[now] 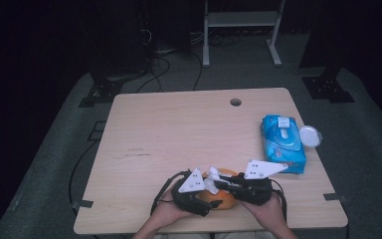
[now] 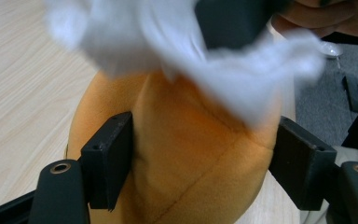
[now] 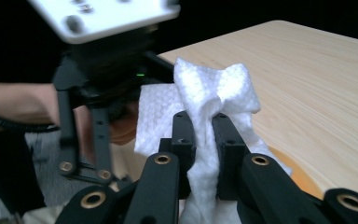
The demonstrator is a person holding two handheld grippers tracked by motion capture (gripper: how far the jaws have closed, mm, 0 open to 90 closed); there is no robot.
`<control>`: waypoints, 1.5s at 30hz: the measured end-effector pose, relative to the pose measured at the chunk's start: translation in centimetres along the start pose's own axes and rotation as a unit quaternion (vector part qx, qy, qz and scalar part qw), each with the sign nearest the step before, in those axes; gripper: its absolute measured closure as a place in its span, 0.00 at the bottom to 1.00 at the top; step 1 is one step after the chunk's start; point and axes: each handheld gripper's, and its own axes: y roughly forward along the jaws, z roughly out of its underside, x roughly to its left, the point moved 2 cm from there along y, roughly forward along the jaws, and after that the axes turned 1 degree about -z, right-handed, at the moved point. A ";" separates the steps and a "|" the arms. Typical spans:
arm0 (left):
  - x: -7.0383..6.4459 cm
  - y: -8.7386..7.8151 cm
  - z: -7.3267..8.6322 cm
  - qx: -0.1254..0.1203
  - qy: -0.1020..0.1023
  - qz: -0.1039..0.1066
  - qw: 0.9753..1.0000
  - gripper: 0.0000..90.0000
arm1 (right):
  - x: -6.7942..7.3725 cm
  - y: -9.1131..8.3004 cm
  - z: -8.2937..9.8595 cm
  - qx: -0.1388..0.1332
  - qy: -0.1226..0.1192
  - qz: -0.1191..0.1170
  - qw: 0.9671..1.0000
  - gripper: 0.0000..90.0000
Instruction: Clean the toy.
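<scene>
Orange plush toy [image 2: 186, 158]: soft, squashy, left gripper [image 2: 200, 163] clamped across its middle. Right gripper [image 3: 204, 140] pinches the limp white wipe [image 3: 209, 88]; hold it bunched.

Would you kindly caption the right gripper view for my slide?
Right claw pinches a crumpled white textured wipe above the light wooden table.

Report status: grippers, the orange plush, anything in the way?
Left gripper shut on orange plush, near table edge. Right gripper shut on white wipe, over the plush. Blue wipes pack off right, clear.
</scene>
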 end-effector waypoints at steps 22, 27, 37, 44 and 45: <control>1.2 -0.8 0.5 -0.003 -0.014 0.021 1.000 0.33 | -5.8 -3.0 2.4 -0.014 0.089 0.063 0.994 0.89; 1.9 -1.0 0.7 -0.007 -0.029 0.018 0.999 0.34 | -3.5 -1.7 1.2 -0.025 0.065 0.019 0.997 0.89; 2.6 -1.3 1.1 -0.010 -0.036 0.024 0.999 0.35 | -5.0 -2.4 2.1 -0.032 0.076 0.057 0.995 0.89; 3.7 -1.9 1.7 -0.015 -0.060 0.035 0.997 0.36 | -5.4 -1.8 2.7 -0.043 0.103 0.041 0.993 0.89; 3.7 -1.9 1.7 -0.014 -0.057 0.037 0.998 0.36 | -5.8 -1.9 3.0 -0.042 0.107 0.050 0.992 0.89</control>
